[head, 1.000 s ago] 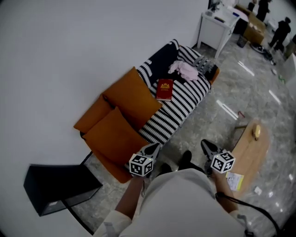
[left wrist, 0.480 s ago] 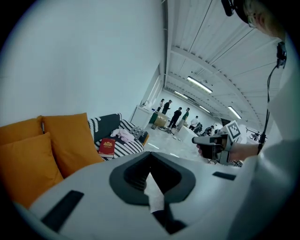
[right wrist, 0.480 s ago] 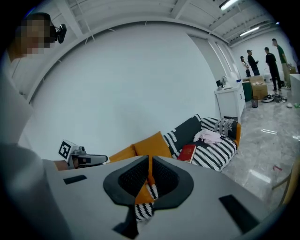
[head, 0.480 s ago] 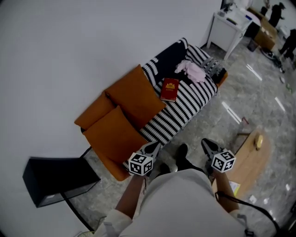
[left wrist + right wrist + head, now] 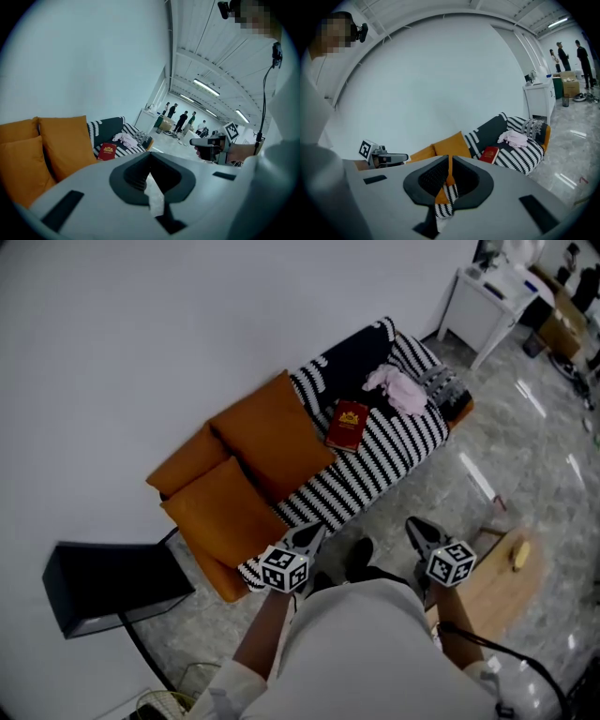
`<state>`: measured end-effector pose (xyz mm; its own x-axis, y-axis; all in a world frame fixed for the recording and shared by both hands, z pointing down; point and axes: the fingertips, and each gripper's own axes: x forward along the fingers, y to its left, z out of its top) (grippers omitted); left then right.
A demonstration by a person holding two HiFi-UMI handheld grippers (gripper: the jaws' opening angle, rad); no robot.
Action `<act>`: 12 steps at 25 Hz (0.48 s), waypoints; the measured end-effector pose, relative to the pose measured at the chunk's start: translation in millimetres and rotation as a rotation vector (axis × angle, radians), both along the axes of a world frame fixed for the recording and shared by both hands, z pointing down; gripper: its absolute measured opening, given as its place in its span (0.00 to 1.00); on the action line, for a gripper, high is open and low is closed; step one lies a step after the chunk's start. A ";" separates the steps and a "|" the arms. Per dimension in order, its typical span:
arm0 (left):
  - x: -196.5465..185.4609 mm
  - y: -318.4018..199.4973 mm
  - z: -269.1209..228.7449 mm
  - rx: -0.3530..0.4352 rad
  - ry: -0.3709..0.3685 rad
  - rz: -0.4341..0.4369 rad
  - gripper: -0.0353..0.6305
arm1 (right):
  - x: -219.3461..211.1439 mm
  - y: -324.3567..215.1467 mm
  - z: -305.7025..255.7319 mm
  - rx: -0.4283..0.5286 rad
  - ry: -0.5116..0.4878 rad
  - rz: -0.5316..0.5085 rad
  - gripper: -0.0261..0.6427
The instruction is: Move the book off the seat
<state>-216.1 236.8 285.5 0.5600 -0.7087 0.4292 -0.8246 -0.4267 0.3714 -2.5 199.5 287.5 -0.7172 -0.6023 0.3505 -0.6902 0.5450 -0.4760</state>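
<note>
A red book (image 5: 347, 426) with a gold emblem lies flat on the striped throw over the sofa seat (image 5: 394, 460); it also shows as the book (image 5: 107, 152) in the left gripper view and the book (image 5: 489, 154) in the right gripper view. My left gripper (image 5: 310, 536) is shut and empty, held near the sofa's front edge, well short of the book. My right gripper (image 5: 419, 532) is shut and empty too, over the floor to the right.
Two orange cushions (image 5: 248, 470) lean at the sofa's left end. A pink cloth (image 5: 398, 390) and a grey patterned cushion (image 5: 442, 386) lie at its far end. A black box (image 5: 108, 584) stands left, a wooden table (image 5: 497, 582) right, a white cabinet (image 5: 492, 296) beyond. People stand far off.
The view has shifted along the sofa toward its cushion end; the sofa's front edge now lies closer to both grippers. Both grippers stay shut and empty. The book has not moved on the seat.
</note>
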 end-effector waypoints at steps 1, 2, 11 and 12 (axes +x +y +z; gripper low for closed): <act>3.4 -4.4 0.9 -0.002 -0.001 -0.006 0.06 | 2.9 -5.5 0.6 -0.001 0.002 -0.010 0.11; 6.5 -8.3 2.2 -0.006 -0.005 -0.013 0.06 | 6.0 -10.5 1.5 -0.003 0.003 -0.021 0.11; 39.4 -43.8 21.2 -0.052 -0.048 -0.043 0.06 | 41.2 -51.3 19.9 -0.028 0.005 -0.057 0.11; 41.8 -46.9 21.8 -0.056 -0.051 -0.040 0.06 | 42.3 -54.2 21.5 -0.030 0.003 -0.058 0.11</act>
